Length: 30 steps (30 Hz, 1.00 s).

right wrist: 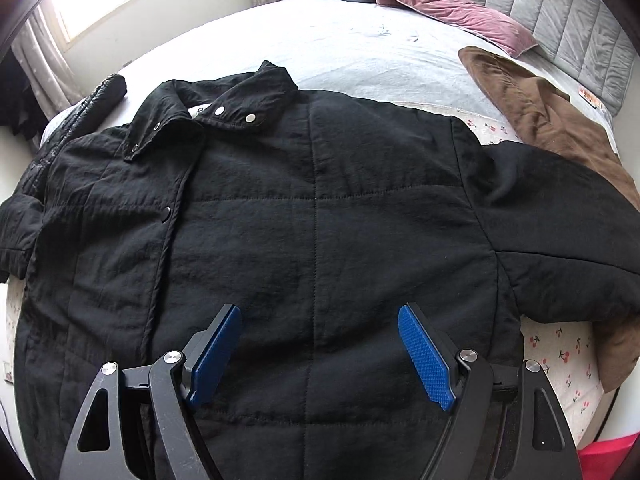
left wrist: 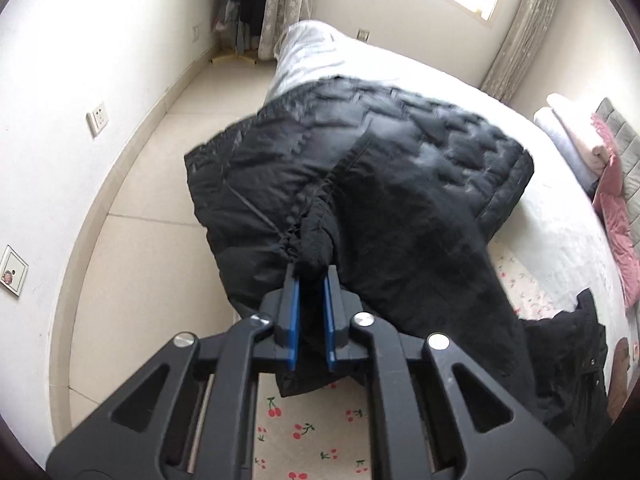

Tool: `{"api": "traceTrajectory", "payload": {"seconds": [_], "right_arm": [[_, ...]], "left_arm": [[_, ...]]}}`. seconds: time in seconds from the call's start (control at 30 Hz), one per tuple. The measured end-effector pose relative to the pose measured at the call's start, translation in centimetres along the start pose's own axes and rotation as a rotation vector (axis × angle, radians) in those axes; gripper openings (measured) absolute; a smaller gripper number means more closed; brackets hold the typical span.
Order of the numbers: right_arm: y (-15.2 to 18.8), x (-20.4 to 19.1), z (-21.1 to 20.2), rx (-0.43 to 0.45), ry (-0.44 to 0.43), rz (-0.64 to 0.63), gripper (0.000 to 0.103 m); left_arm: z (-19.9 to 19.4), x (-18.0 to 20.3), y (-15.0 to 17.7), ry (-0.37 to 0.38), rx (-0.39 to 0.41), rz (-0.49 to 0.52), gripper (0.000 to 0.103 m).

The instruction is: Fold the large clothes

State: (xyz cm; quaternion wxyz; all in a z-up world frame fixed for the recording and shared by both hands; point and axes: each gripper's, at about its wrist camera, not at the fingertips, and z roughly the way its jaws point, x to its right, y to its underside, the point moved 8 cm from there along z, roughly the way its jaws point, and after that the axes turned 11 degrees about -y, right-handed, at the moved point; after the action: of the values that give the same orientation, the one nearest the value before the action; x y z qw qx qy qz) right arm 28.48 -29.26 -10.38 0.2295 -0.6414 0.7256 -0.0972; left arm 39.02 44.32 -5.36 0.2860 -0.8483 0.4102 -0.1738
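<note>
Pinching the black jacket's (right wrist: pixel 320 208) sleeve cuff (left wrist: pixel 312 252) in our left tongs (left wrist: pixel 310 280), right tongs (right wrist: pixel 320 316) spread, we next carry it across the chest

The black jacket (right wrist: pixel 320 208) is matt quilted cloth, finely crinkled, stitched in squares, with small shiny metal snaps along its collar and front placket. At the bed's left edge a second black coat (left wrist: pixel 400 148) looks slicker — a padded shell with a faint sheen. The right gripper (right wrist: pixel 319 354) has matt black plastic arms, bright metal pivot pins and blue pads (right wrist: pixel 426 360) with a rough, knurled face; the left gripper (left wrist: pixel 311 280) is built the same. Near the headboard lie a pink velvet pillow (right wrist: pixel 452 12) — soft, lustrous — and a brown garment (right wrist: pixel 544 120) of suede-like nap. The bedsheet (right wrist: pixel 360 52) is plain matt cloth.
</note>
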Motion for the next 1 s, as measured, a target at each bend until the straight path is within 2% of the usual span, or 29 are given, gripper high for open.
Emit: {"api": "traceTrajectory", "payload": {"seconds": [0.07,0.1,0.13,0.2,0.27,0.33,0.4,0.47,0.5,0.53,0.57,0.63,0.73,0.87,0.93,0.97,1.0], "right_arm": [[0.1,-0.1,-0.1,0.000,0.006,-0.013,0.082],[0.1,-0.1,-0.1,0.000,0.009,-0.019,0.082],[0.2,0.0,-0.2,0.000,0.011,-0.024,0.082],[0.2,0.2,-0.1,0.000,0.014,-0.024,0.082],[0.4,0.7,0.0,-0.003,0.008,-0.009,0.082],[0.6,1.1,0.3,-0.016,-0.002,0.009,0.082],[0.7,1.2,0.2,-0.032,-0.007,0.003,0.082],[0.3,1.1,-0.2,-0.042,-0.001,-0.014,0.082],[0.0,1.0,-0.5,-0.041,0.000,-0.020,0.082],[-0.5,0.8,-0.9,-0.035,-0.004,-0.024,0.082],[-1.0,0.6,-1.2,-0.027,-0.011,-0.029,0.082],[-2.2,-0.1,-1.6,-0.017,-0.026,-0.036,0.082],[-4.2,-1.2,-1.3,-0.017,-0.049,-0.048,0.082],[-6.7,-2.6,0.7,-0.025,-0.083,-0.033,0.082],[-7.6,-3.2,2.2,-0.029,-0.093,-0.015,0.082],[-8.0,-3.4,3.1,-0.031,-0.100,-0.009,0.082],[-8.2,-3.8,3.8,-0.035,-0.105,-0.008,0.082]], "left_arm": [[-3.8,-1.7,-0.2,-0.012,0.132,-0.052,0.010],[-5.0,-3.0,0.3,-0.061,0.162,-0.066,0.010],[-5.3,-4.5,1.2,-0.131,0.150,-0.079,0.010],[-3.8,-6.3,3.8,-0.203,0.064,-0.073,0.011],[-0.8,-7.8,6.7,-0.282,-0.047,-0.024,0.017],[0.7,-8.3,8.8,-0.297,-0.132,0.017,0.022],[-0.7,-8.1,8.9,-0.330,-0.084,0.044,0.026],[-3.5,-6.4,7.8,-0.337,0.011,0.096,0.037],[-4.9,-5.1,7.3,-0.327,0.047,0.126,0.051],[-6.3,-3.5,6.9,-0.306,0.082,0.157,0.061],[-7.7,-1.5,6.5,-0.275,0.114,0.196,0.064],[-10.0,2.9,6.2,-0.211,0.159,0.273,0.065],[-12.3,11.0,6.9,-0.041,0.179,0.381,0.067],[-12.3,22.5,9.9,0.176,0.180,0.551,0.067],[-11.1,27.6,11.8,0.267,0.155,0.618,0.066],[-10.2,30.0,12.7,0.312,0.135,0.647,0.064],[-9.3,32.1,13.5,0.358,0.116,0.673,0.055]]}}
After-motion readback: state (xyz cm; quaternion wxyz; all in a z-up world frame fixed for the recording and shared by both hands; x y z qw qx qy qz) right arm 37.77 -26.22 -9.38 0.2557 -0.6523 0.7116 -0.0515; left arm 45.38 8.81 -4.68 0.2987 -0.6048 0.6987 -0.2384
